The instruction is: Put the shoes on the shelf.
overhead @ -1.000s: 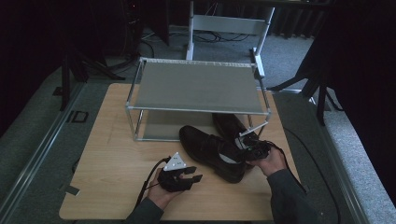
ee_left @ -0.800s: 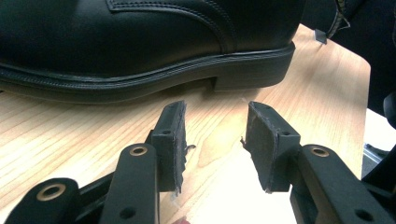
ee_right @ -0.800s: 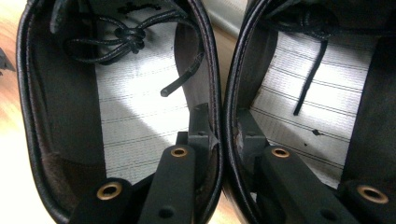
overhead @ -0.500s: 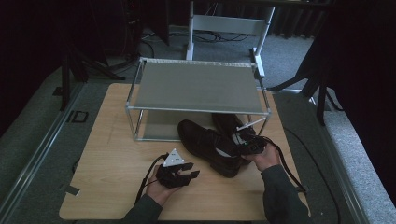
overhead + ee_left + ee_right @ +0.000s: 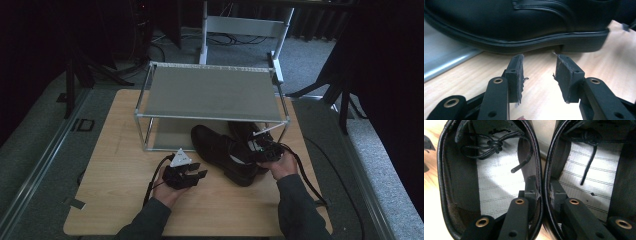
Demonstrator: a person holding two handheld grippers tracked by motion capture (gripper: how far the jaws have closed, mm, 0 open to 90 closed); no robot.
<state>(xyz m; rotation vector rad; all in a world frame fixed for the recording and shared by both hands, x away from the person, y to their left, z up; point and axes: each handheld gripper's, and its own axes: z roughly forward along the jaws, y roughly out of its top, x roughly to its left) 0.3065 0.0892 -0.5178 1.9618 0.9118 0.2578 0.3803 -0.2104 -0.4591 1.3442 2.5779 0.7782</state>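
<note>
Black leather shoes [image 5: 227, 152] lie side by side on the table [image 5: 115, 200], toes toward the lower shelf of the rack [image 5: 210, 92]. The right gripper [image 5: 541, 186] pinches their two inner walls together; keep that clench firm and slide both in level. The left gripper [image 5: 537, 72], its fingers [image 5: 515, 72] released and empty, could steady the near sole.

No text, label, brand, number or sign can be read in any view. The left shoe's [image 5: 491, 182] pale insole carries a small dark print near its upper edge in the right gripper view, but it is too smudged to make out. The shoes' black leather, the wooden surface [image 5: 115, 165] and the metal rack [image 5: 210, 92] bear no legible marking.
</note>
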